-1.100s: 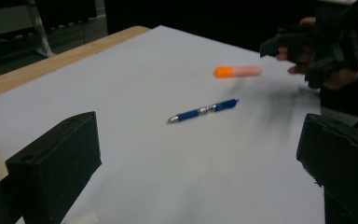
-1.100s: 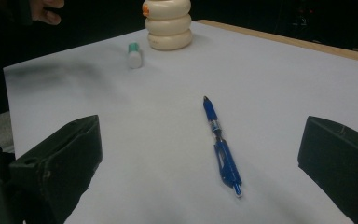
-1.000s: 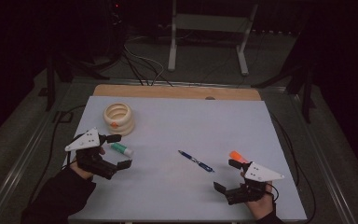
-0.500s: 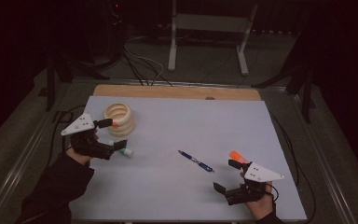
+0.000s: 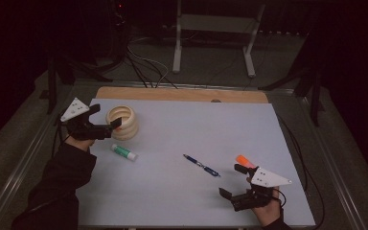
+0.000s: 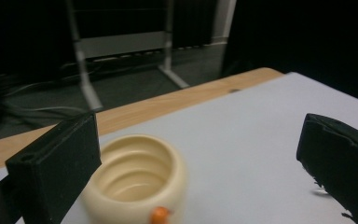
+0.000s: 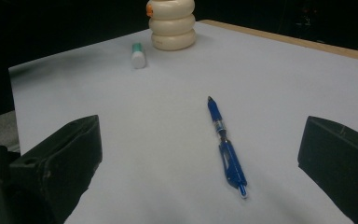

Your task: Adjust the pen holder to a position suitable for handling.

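The left gripper (image 5: 106, 125) hangs just beside the cream ribbed cup (image 5: 122, 122) at the far left of the worktop (image 5: 182, 129), its jaws spread wide and holding nothing; in the left gripper view the cup's open mouth (image 6: 133, 172) sits low between the two black jaws, nearer the left one, and a small orange thing (image 6: 159, 214) shows at the cup's near rim, too little of it visible to say what it is. Judged from this pose, the step in hand is a reach for the cup, and doing it well calls for lowering the jaws so they straddle the ribbed wall evenly, centring the cup between them before closing, and squeezing gently, since a light, rounded cup may slide or tip if one jaw meets it first. A capped green-and-white stick (image 5: 124, 152) lies on the worktop near that hand, apart from the cup, and should not be knocked on the way in. The right gripper (image 5: 234, 181) rests low at the near right edge, also released and empty, its jaws wide apart in the right gripper view with a blue pen (image 7: 225, 144) lying on the sheet between and beyond them, touching neither. An orange marker (image 5: 245, 161) lies just beside that gripper.
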{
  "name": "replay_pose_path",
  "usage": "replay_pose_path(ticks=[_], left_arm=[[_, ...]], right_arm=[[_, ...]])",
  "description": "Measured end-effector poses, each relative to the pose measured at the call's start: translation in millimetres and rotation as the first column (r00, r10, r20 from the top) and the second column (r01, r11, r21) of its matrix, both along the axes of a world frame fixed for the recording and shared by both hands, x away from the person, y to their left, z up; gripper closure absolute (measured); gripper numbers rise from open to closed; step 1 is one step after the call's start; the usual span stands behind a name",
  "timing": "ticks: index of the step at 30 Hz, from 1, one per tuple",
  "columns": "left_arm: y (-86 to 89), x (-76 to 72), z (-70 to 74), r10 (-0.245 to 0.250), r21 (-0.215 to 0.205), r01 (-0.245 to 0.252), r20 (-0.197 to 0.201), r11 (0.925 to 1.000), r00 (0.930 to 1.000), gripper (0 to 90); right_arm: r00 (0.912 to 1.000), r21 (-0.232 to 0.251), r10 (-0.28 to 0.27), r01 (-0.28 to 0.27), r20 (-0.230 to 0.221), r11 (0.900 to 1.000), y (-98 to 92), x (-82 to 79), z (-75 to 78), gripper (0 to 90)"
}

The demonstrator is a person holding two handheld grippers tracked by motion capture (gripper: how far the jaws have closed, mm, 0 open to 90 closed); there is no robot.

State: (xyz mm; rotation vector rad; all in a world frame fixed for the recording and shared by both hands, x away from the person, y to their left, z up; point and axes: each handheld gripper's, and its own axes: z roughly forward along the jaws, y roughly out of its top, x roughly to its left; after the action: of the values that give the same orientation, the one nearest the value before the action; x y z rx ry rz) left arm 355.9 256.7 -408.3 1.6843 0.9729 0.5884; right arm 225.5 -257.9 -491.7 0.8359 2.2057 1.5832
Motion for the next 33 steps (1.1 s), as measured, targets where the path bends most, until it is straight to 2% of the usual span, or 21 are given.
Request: replay_pose_path(ticks=[3,5,8,11,13,16,17,19,22,23,25,28,30,31,33], left_arm=[[2.7,8.3,-3.5,0.061,-0.001,-0.061,-0.014,0.9981,0.998,0.1],[5.5,14.6,-7.2,0.075,-0.018,-0.076,-0.045,0.9969,0.9962,0.2],[6.2,21.9,-12.6,0.098,-0.01,-0.099,-0.071,0.995,0.9926,0.1],[6.8,30.8,-17.8,0.131,-0.002,-0.132,-0.115,0.9913,0.9847,0.2],[6.9,35.7,-20.3,0.151,0.017,-0.15,-0.129,0.9885,0.98,0.2],[8.3,40.3,-23.0,0.16,0.009,-0.161,-0.148,0.9869,0.9759,3.3],[8.7,44.8,-25.6,0.171,0.011,-0.171,-0.169,0.9851,0.9707,3.3],[7.6,49.3,-28.7,0.19,0.038,-0.186,-0.187,0.9817,0.9638,6.0],[7.2,52.1,-30.9,0.196,0.051,-0.189,-0.196,0.9806,0.9609,11.7],[7.7,55.5,-32.5,0.208,0.06,-0.199,-0.21,0.9781,0.9554,11.7],[7.5,59.3,-34.2,0.225,0.085,-0.21,-0.232,0.9739,0.9465,18.1],[8.5,63.3,-37.7,0.229,0.092,-0.213,-0.25,0.9727,0.9406,26.3],[8.4,64.8,-39.9,0.247,0.103,-0.228,-0.246,0.9682,0.9374,30.7],[8.5,66.3,-42.0,0.253,0.101,-0.235,-0.249,0.9668,0.9348,33.9],[8.6,68.9,-45.6,0.268,0.124,-0.243,-0.258,0.9619,0.9282,36.9]], right_arm=[[1.0,0.0,0.003,-0.003,-0.001,1.0,0.0,0.4,-0.4,0.0],[1.0,0.002,0.002,-0.002,-0.002,1.0,-0.1,0.4,-0.2,0.0],[1.0,0.0,0.003,-0.003,-0.002,1.0,0.0,-0.1,0.0,0.0],[1.0,-0.001,0.004,-0.004,0.0,1.0,-0.1,-0.2,0.2,0.0],[1.0,-0.001,0.005,-0.005,-0.001,1.0,0.0,-0.3,0.2,0.0],[1.0,0.001,0.004,-0.004,-0.001,1.0,-0.2,-0.2,0.3,0.0],[1.0,0.004,0.005,-0.005,-0.001,1.0,-0.3,-0.2,0.3,0.0],[1.0,0.001,0.007,-0.007,-0.003,1.0,0.2,-0.5,0.2,0.0],[1.0,0.001,0.006,-0.006,-0.003,1.0,0.2,-0.5,0.1,0.0],[1.0,0.001,0.006,-0.006,-0.003,1.0,0.1,-0.4,0.1,0.0],[1.0,0.002,0.005,-0.005,-0.002,1.0,-0.5,-0.2,-0.1,0.0],[1.0,0.003,0.005,-0.005,-0.002,1.0,-0.6,-0.2,0.0,0.0],[1.0,0.002,0.005,-0.005,-0.001,1.0,-0.5,-0.4,0.1,0.0],[1.0,0.002,0.005,-0.005,-0.002,1.0,-0.5,-0.4,0.1,0.0],[1.0,0.002,0.006,-0.006,-0.003,1.0,-0.4,-0.3,-0.2,0.0]])
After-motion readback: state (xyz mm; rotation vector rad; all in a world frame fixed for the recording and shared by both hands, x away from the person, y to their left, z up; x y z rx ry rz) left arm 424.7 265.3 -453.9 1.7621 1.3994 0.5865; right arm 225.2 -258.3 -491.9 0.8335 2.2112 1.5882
